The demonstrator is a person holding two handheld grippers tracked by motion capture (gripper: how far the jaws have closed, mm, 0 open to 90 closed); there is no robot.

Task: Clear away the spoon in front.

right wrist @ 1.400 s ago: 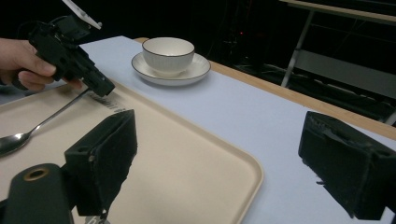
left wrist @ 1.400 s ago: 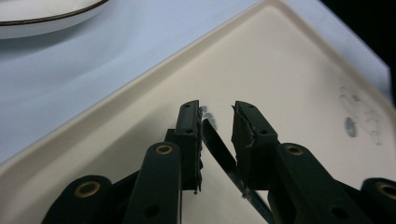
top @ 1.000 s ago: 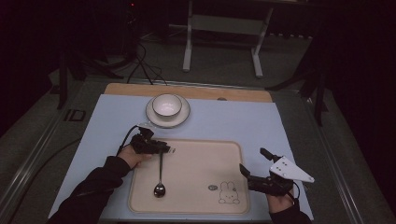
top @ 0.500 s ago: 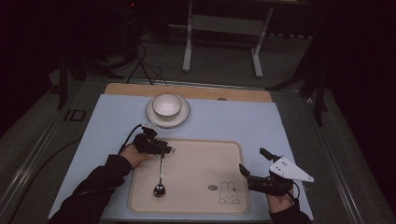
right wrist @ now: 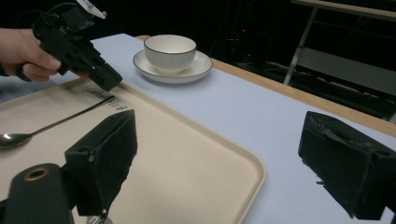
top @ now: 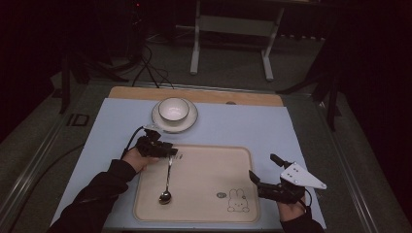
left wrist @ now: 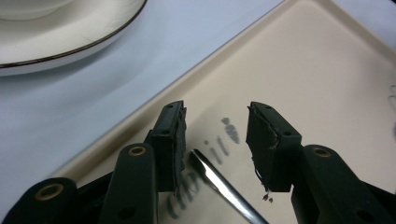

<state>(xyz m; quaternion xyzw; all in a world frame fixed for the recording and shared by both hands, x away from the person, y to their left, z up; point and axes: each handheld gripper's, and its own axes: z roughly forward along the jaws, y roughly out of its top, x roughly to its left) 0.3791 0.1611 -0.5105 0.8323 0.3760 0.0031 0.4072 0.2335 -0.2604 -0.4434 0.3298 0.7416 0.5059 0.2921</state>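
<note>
Over tray (top: 204,194) | left hand-held gripper (left wrist: 215,126) opening, pads clear of spoon handle (left wrist: 224,184)

Probably a lab or recording studio: dark surroundings, cables (top: 145,63) on the far floor, a metal stand (top: 233,29), one staged table (top: 291,131).

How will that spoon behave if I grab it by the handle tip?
The spoon looks like polished metal, so it is probably stiff but slippery between the fingers. Its handle is thin and lies flat on the tray, so it may skid or pivot. The bowl end likely droops when lifted.
</note>
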